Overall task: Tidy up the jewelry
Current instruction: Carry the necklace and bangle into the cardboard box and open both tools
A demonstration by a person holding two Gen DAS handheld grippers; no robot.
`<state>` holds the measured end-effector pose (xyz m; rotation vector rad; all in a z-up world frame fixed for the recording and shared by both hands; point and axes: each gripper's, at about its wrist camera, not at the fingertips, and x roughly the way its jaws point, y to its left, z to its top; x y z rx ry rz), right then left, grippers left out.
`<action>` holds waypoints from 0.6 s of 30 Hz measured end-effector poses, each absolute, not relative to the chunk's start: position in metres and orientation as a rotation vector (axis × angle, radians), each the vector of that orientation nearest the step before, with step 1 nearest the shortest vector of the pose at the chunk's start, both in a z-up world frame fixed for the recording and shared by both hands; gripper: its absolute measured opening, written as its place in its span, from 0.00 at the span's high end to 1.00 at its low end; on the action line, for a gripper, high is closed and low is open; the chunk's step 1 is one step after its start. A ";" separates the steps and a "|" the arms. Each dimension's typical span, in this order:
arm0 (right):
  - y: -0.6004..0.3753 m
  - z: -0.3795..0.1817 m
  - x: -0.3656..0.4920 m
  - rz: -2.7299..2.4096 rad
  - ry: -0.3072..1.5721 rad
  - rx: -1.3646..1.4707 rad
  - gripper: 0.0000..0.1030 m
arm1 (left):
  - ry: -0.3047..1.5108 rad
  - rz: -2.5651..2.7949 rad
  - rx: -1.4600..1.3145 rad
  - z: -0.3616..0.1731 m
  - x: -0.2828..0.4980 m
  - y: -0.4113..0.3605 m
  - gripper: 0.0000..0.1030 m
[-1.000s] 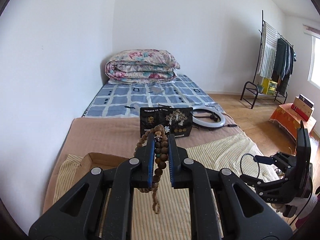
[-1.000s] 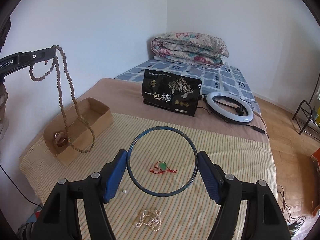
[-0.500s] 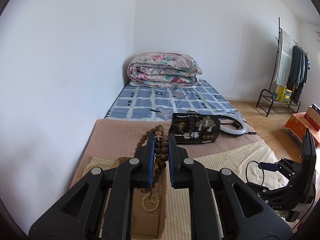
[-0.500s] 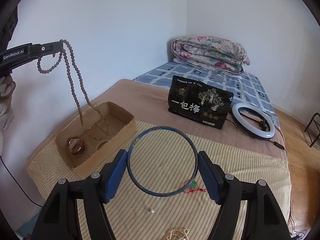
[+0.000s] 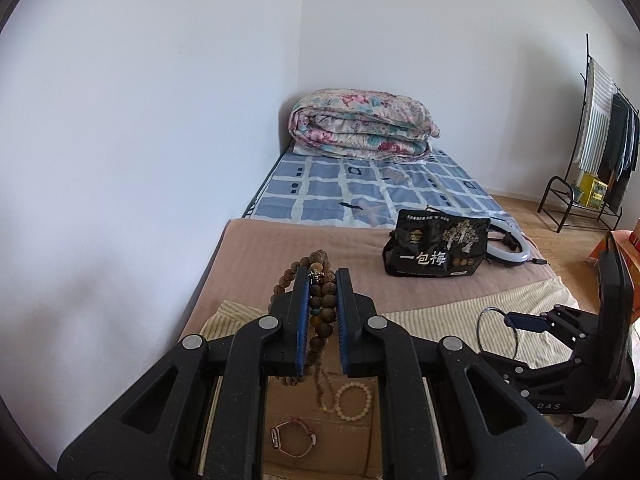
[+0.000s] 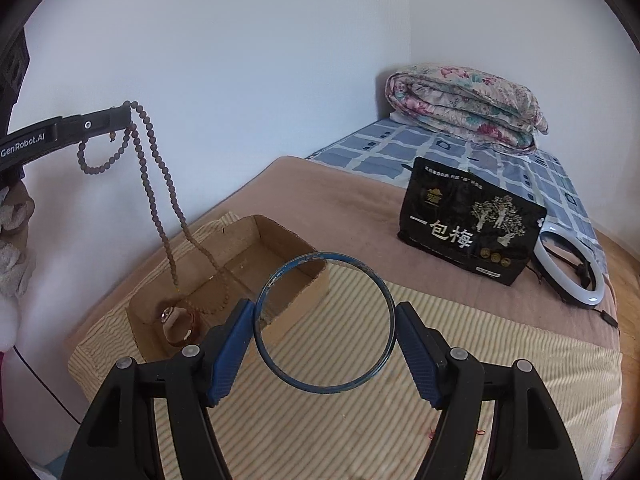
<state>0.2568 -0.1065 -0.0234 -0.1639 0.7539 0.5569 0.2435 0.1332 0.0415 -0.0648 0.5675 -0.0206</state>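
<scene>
Left hand-held gripper (image 5: 323, 312) clamped long brown wooden bead strand (image 6: 160, 196), dangling into open cardboard box (image 6: 280, 236); loops risked snagging rim. Right hand-held gripper (image 6: 324, 332) gripped thin blue metal bangle (image 6: 324, 322); might slip.

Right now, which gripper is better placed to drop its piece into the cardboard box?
Left. The left gripper holds the bead necklace above the cardboard box, its lower loops already inside. The right gripper holds the blue bangle beside the box, over the striped cloth.
</scene>
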 end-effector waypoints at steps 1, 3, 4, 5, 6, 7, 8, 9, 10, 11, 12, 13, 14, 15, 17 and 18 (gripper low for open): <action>-0.102 -0.027 0.261 0.565 0.760 -0.155 0.29 | 0.573 -0.019 -0.067 0.038 0.246 0.135 0.90; -0.093 -0.034 0.270 0.579 0.774 -0.141 0.29 | 0.586 -0.018 -0.068 0.030 0.250 0.139 0.90; -0.088 -0.038 0.274 0.583 0.782 -0.138 0.29 | 0.592 -0.016 -0.067 0.026 0.251 0.140 0.90; -0.083 -0.042 0.278 0.587 0.790 -0.136 0.29 | 0.600 -0.014 -0.064 0.021 0.253 0.142 0.90; -0.078 -0.046 0.281 0.589 0.796 -0.135 0.29 | 0.607 -0.013 -0.064 0.016 0.255 0.143 0.90; -0.074 -0.050 0.284 0.591 0.801 -0.133 0.29 | 0.616 -0.012 -0.068 0.011 0.256 0.145 0.90; -0.070 -0.052 0.287 0.592 0.806 -0.132 0.29 | 0.621 -0.012 -0.071 0.008 0.258 0.146 0.90; -0.065 -0.055 0.290 0.593 0.809 -0.132 0.29 | 0.627 -0.010 -0.075 0.004 0.259 0.148 0.90; -0.063 -0.057 0.293 0.594 0.813 -0.132 0.29 | 0.632 -0.009 -0.078 0.001 0.259 0.150 0.90; -0.059 -0.059 0.296 0.596 0.816 -0.131 0.29 | 0.638 -0.007 -0.081 -0.003 0.259 0.153 0.90; -0.056 -0.062 0.300 0.596 0.820 -0.128 0.29 | 0.647 -0.006 -0.083 -0.008 0.260 0.155 0.90; -0.053 -0.064 0.303 0.596 0.823 -0.125 0.29 | 0.653 -0.005 -0.085 -0.010 0.261 0.158 0.90; -0.051 -0.066 0.306 0.596 0.826 -0.120 0.29 | 0.662 -0.005 -0.087 -0.014 0.262 0.159 0.90; -0.049 -0.068 0.310 0.597 0.829 -0.116 0.29 | 0.671 -0.005 -0.091 -0.018 0.262 0.162 0.90; -0.044 -0.072 0.315 0.599 0.835 -0.110 0.29 | 0.685 -0.004 -0.095 -0.026 0.261 0.166 0.90; -0.042 -0.074 0.317 0.599 0.837 -0.110 0.29 | 0.694 -0.006 -0.098 -0.029 0.261 0.167 0.90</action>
